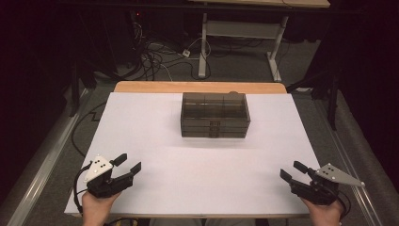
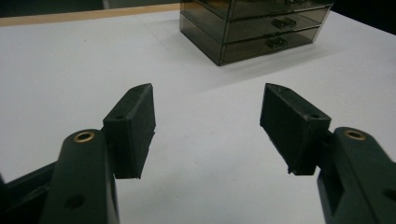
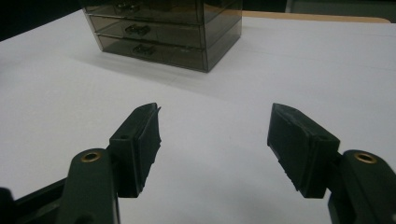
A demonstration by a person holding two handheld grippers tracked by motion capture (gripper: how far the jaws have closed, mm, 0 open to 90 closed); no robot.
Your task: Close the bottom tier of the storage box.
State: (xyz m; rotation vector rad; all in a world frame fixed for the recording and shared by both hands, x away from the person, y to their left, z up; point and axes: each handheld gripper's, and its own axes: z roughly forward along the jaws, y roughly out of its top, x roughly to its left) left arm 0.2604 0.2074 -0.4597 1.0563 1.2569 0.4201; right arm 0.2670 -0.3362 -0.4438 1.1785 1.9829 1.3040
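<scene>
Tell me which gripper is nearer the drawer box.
Neither clearly; both look about equally far. The left gripper sits at the near-left corner, the right gripper at the near-right, each open and well short of the drawer box.

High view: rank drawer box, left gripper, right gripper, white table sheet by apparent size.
1. White table sheet, by far the largest.
2. Drawer box.
3. Left gripper and right gripper: they look about alike, so no ranking between them. Both sit nearer the camera than the box.

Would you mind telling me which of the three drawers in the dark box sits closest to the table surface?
The bottom drawer of the smoky see-through drawer box lies directly above the white table; the other two are stacked above it. All three are shut.
</scene>
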